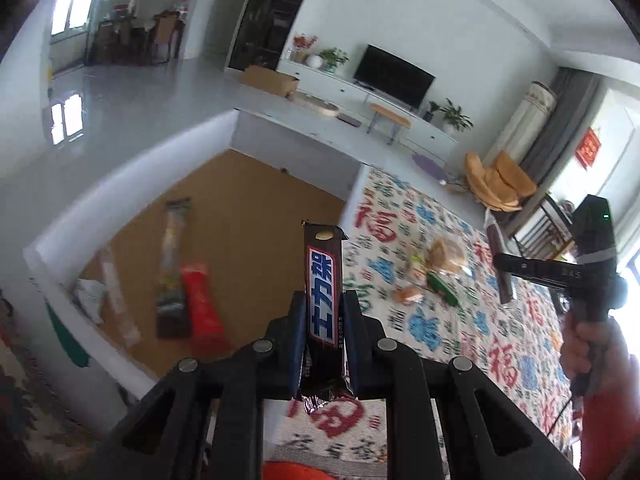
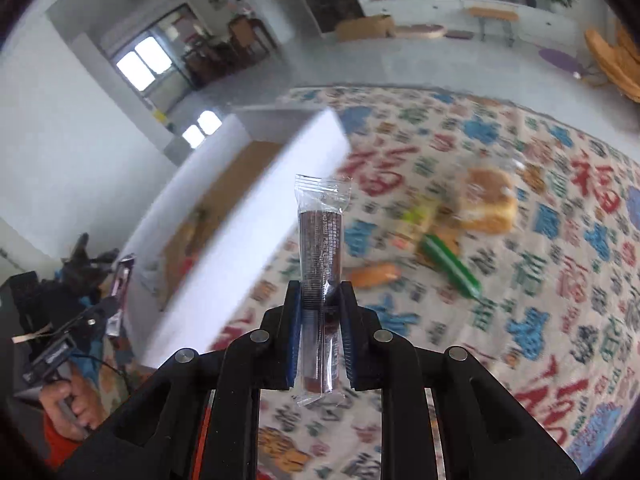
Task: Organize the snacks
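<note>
A chocolate bar (image 1: 323,292) is clamped upright in the left tool (image 1: 323,344); a clear-wrapped brown snack stick (image 2: 320,280) is pinched by the right tool (image 2: 320,336); a white box (image 1: 132,216) is seen beside the patterned worktop (image 1: 460,320).

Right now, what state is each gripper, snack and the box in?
left gripper: shut on chocolate bar, lifted
right gripper: shut on clear-wrapped brown stick, lifted
cardboard box: open, several packets inside
bread packet: lying on cloth
green packet: lying on cloth
</note>
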Tool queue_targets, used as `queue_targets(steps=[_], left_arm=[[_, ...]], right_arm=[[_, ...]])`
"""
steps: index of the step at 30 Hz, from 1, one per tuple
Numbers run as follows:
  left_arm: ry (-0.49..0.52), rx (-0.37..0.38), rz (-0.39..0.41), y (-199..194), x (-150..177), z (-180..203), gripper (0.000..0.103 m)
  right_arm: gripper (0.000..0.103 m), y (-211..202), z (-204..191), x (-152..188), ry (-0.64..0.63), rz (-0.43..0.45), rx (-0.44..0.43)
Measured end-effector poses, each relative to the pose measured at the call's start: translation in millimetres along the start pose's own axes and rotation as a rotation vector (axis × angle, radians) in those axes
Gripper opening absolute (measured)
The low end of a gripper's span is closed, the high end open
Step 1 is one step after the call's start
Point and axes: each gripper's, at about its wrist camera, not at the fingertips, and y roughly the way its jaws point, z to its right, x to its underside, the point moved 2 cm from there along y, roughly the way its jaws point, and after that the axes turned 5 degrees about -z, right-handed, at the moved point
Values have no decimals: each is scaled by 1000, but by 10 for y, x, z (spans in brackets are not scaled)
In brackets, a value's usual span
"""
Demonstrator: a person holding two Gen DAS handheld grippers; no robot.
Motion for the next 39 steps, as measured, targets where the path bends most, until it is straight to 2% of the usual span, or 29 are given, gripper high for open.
queue_targets(steps=[2, 5, 7, 9, 10, 12, 13, 14, 15, 16, 17, 19, 22, 25, 27, 30, 35, 39], left_arm=[[-18, -77, 11, -33, -112, -263, 18], [-31, -202, 15, 21, -208, -591, 18], [-46, -257, -9, 117, -225, -758, 19], [-60, -279, -37, 204, -195, -839, 19], [-60, -280, -38, 223, -156, -831, 20], [-44, -262, -28, 224, -47, -766, 24], [-30, -250, -26, 250, 18, -687, 29], [-14, -238, -25, 286, 86, -586, 51], [2, -222, -20, 306, 159, -451, 83], [23, -202, -3, 321, 238, -310, 93], [47, -181, 17, 303, 305, -141, 99], [103, -121, 16, 357, 459, 230, 99], [185, 38, -25, 507, 674, 800, 100], [250, 132, -111, 774, 929, 1269, 100], [304, 123, -167, 1046, 1087, 1540, 100], [360, 65, -205, 1465, 1255, 1766, 100], [391, -42, -226, 1977, 1301, 1788, 100], [383, -85, -243, 2249, 1290, 1716, 100]], right_arm=[[19, 200, -489, -165, -52, 0, -73], [19, 563, -1138, -328, -122, 6, -124], [22, 801, -1430, -431, -151, 11, -145], [44, 968, -1598, -498, -170, 29, -109], [62, 998, -1635, -504, -175, 45, -88], [62, 948, -1607, -442, -187, 79, -68], [62, 902, -1548, -383, -200, 90, -59], [63, 850, -1483, -315, -216, 98, -40], [65, 792, -1366, -225, -233, 104, -8], [66, 752, -1234, -137, -248, 107, 30], [66, 714, -1068, -29, -256, 108, 68], [66, 641, -657, 218, -253, 102, 145], [66, 511, 79, 629, -209, 100, 304], [66, 336, 826, 1019, -101, 99, 458], [66, 215, 1239, 1248, -9, 100, 516], [66, 75, 1647, 1535, 104, 114, 568], [67, 93, 1901, 1762, 179, 147, 603], [72, 69, 1911, 1788, 186, 152, 616]])
